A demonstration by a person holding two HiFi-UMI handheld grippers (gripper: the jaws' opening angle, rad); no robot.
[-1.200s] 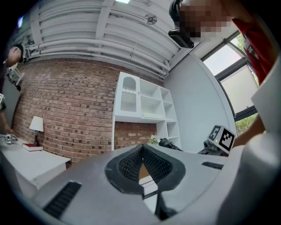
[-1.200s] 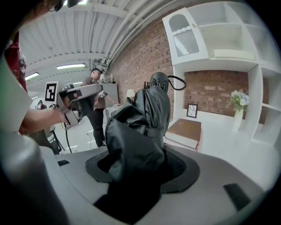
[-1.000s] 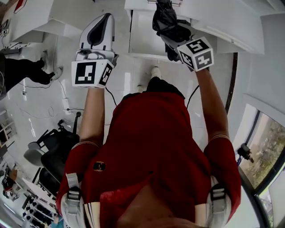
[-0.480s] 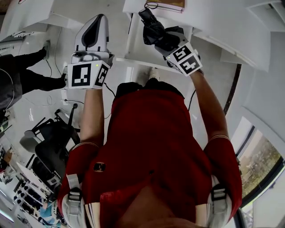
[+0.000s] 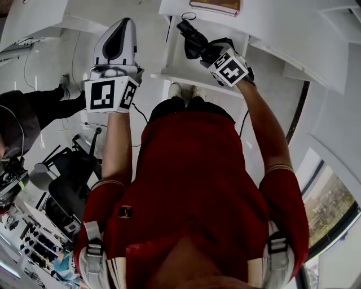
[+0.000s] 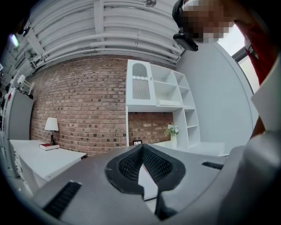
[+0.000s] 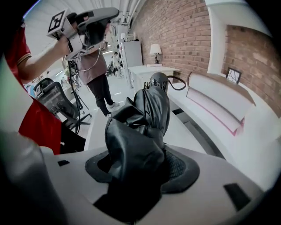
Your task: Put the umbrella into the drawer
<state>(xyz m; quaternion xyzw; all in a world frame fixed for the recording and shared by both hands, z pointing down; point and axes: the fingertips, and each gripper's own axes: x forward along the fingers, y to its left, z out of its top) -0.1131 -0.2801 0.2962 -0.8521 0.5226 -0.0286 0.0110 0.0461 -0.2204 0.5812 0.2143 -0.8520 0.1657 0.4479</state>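
The black folded umbrella (image 7: 147, 118) is sitting clamped in the right hand-held gripper (image 5: 207, 52). Its 2 jaws are squeezing the bunched fabric near 1 end. The rest is sticking out ahead of the jaws, with a rounded cap and a cord loop (image 7: 178, 83) at the far tip.

In the head view the umbrella is hanging over the open white drawer (image 5: 179, 65), angled down toward it. Whether it is touching the drawer's floor cannot be told. The drawer is standing pulled out beneath a white desk (image 5: 271, 22), and a brownish book (image 5: 215, 7) is lying on the desk top just beyond the umbrella's tip.

Over on the other side, the left hand-held gripper (image 5: 125, 27) is pointing out level, well apart from the drawer. Its jaws are meeting at the tips and gripping nothing.

That gripper's own view is facing a brick wall (image 6: 79, 105). A table lamp (image 6: 52, 125) is standing there beside a red book (image 6: 49, 146), and a white shelf unit (image 6: 153, 88) is carrying a small vase of flowers (image 6: 172, 131).

The person in the red shirt (image 5: 192, 186) is holding both tools out in front. A 2nd person (image 7: 94, 66) is standing further back, near a black office chair (image 7: 57, 101).
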